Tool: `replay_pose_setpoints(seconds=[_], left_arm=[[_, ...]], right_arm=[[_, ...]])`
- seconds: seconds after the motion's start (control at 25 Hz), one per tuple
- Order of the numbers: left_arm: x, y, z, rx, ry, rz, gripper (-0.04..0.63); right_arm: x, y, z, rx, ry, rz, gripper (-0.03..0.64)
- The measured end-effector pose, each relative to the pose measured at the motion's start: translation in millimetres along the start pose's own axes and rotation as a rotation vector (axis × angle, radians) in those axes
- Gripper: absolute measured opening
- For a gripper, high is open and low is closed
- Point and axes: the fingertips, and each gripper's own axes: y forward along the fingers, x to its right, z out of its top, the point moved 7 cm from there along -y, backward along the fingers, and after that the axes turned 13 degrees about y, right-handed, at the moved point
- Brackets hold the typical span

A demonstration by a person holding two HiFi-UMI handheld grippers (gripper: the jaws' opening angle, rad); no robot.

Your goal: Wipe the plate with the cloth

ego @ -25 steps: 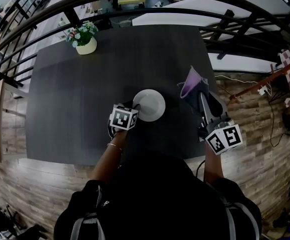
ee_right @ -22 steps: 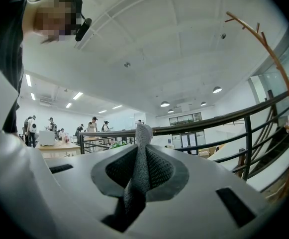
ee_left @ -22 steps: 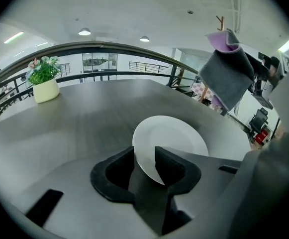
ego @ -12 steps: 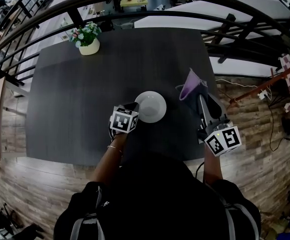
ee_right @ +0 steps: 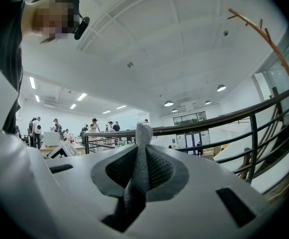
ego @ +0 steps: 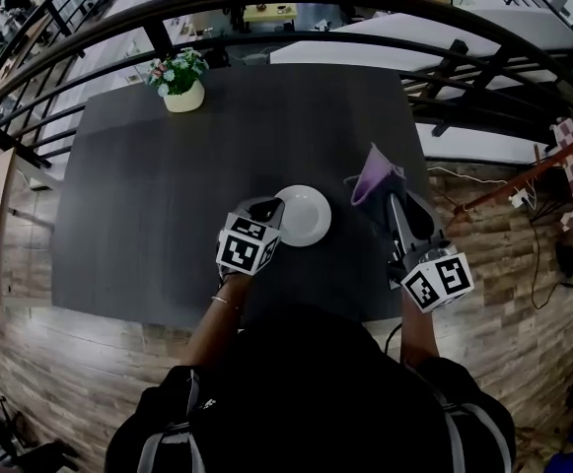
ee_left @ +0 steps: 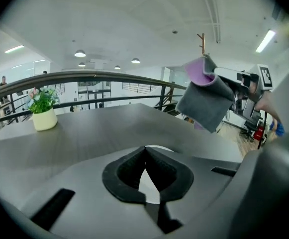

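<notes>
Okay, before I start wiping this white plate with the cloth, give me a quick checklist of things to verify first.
1. Hold of the right gripper on the grey and purple cloth: ok, the jaws are shut on a fold.
2. Hold of the left gripper on the round white plate: ok, its jaws have just been closing and now pinch the near rim.
3. Plate lifted off the dark wood-grain table: cannot tell.
4. Cloth touching plate: not ok, it hangs in the air to the plate's right, apart from it.
5. Space around plate: ok, the cream flower pot stands at the table's far left corner.
</notes>
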Motion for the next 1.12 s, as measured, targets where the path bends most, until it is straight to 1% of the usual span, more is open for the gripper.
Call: replay_pose_setpoints(seconds=[0.2,0.4,0.52,0.64,0.76,0.84,0.96,1.12], left_arm=[[5.2,-22.4,33.2,0.119,0.061,0.019,0.008],[12.5,-45.6,61.7,0.199,0.187,0.042,0.008],[16.1,-62.6,72.9,0.243,0.232,0.053,0.008],[16.1,-75.3,80.8,0.313,0.244,0.054,0.008],[14.2,-84.0,84.0,0.37,0.224,0.06,0.008],[14.5,-90.3,84.7,0.382,0.234,0.077,0.008],[17.5,-101.0,85.3,0.388,0.271,0.095,0.008],[20.9,-116.8,87.0,0.436,0.265,0.093,0.008]], right_arm=[[-7.9,2.0,0.6,-0.003,0.0,0.026,0.043],[-17.7,6.7,0.7,-0.006,-0.008,0.054,0.043],[-25.8,9.3,-2.1,-0.009,-0.012,0.067,0.043],[-33.1,12.1,-2.7,-0.009,-0.015,0.083,0.043],[-37.0,13.5,-3.1,-0.014,-0.016,0.095,0.043],[-39.7,13.5,-4.4,-0.021,-0.02,0.102,0.043],[-46.1,12.5,-7.0,-0.032,-0.027,0.113,0.043],[-57.3,12.1,-9.3,-0.039,-0.032,0.131,0.043]])
